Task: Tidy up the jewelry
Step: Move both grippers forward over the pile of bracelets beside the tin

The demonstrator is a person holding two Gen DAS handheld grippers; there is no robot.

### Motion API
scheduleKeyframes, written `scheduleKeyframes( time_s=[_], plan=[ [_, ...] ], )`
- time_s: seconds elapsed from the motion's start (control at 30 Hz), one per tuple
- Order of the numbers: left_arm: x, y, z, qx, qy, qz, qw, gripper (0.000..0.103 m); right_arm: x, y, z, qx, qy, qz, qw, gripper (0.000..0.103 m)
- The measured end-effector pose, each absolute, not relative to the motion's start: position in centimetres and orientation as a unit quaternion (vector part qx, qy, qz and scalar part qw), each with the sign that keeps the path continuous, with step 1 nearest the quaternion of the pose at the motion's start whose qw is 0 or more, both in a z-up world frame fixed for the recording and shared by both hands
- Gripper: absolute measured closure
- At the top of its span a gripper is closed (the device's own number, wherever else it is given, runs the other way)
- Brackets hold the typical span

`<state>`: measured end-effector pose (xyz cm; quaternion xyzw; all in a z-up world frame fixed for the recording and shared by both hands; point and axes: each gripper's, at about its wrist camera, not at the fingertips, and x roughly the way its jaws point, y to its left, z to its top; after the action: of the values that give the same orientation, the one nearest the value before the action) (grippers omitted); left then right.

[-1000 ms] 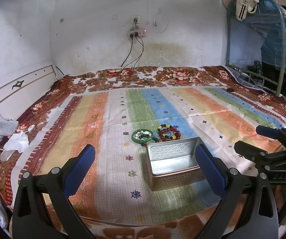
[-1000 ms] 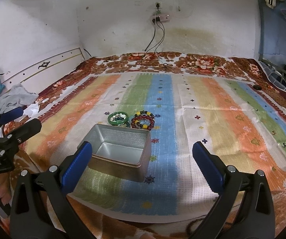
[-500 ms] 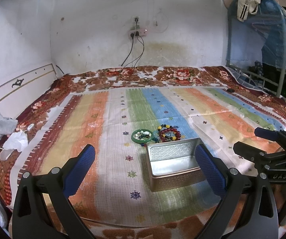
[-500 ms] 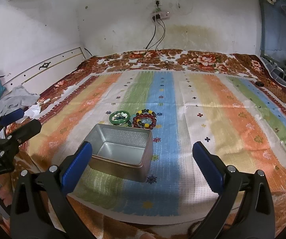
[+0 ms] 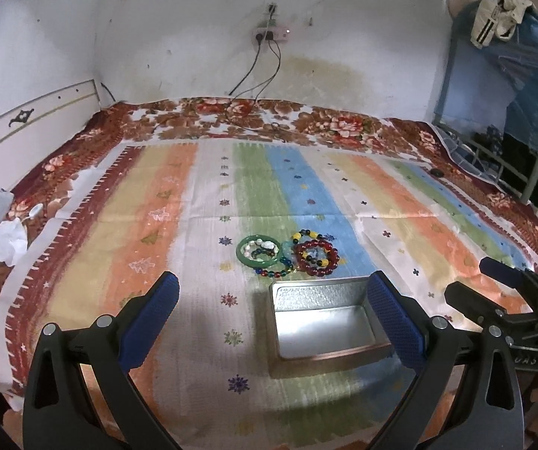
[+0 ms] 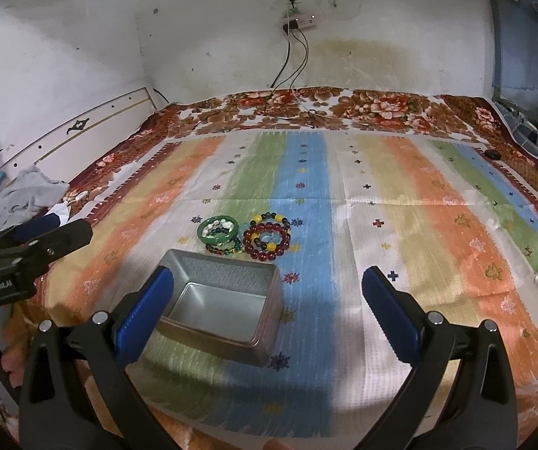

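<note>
Bracelets [image 5: 287,257] beside one tin [image 5: 321,322]

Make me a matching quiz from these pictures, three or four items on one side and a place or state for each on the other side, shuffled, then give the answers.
Column one:
1. silver rectangular metal tin
2. green jade bangle
3. dark red round-bead bracelet
4. white wall power strip

Column two:
A. lies on the blue stripe of the striped blanket
B. open on top, nothing inside
C. has cables hanging down from it
D. rings a few smaller beads, left of the other bracelets

Pairs: 1-B, 2-D, 3-A, 4-C
</note>
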<state>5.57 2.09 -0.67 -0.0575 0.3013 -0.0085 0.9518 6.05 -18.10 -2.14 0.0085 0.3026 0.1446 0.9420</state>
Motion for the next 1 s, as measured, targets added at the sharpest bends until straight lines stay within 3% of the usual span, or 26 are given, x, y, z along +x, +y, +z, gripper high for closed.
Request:
scheduleKeyframes(
  time_s=[1.0],
  plan=[
    [11.4, 2.0, -1.2, -0.059, 0.339, 0.005, 0.939, 0.005, 12.0, -17.4, -1.8, 0.007, 0.324, 0.154, 0.933, 0.004]
  ],
)
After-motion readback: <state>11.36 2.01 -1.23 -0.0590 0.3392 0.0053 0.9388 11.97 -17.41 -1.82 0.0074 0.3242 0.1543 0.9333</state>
